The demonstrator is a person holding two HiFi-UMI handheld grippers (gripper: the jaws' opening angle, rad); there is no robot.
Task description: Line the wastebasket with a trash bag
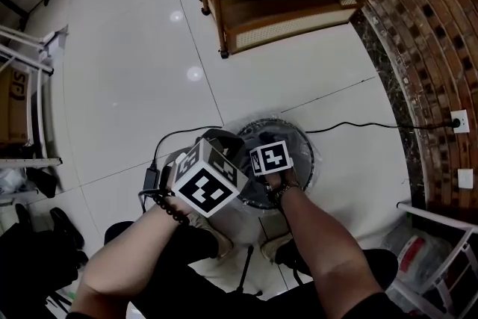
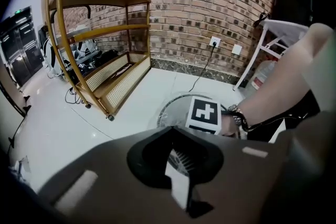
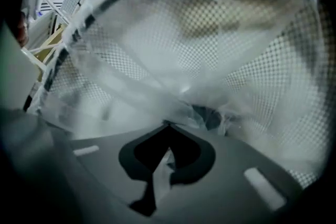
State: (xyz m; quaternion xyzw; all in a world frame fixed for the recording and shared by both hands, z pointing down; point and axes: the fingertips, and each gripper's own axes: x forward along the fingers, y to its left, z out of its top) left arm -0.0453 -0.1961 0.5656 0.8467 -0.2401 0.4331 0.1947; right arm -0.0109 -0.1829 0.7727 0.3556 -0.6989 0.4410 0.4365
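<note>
Right gripper view: right gripper [image 3: 167,125] (fingers clenched) inside trash bag [image 3: 157,94]; left gripper [image 2: 173,131] clenched.

Two tools [image 2: 176,170] [image 3: 163,162] — one wastebasket [image 1: 306,149], one trash bag [image 3: 157,86] — one wooden shelf [image 1: 284,4].

Shelf [image 1: 284,19] and brick wall [image 1: 429,63] beyond wastebasket [image 1: 302,153]

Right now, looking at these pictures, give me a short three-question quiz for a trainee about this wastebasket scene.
1. True or false: the right tool reaches down inside the mesh wastebasket.
2. The trash bag is: A black, B translucent, C blue.
3. Are the left tool's jaws together or apart?
Key: 1 true; 2 B; 3 together.
</note>
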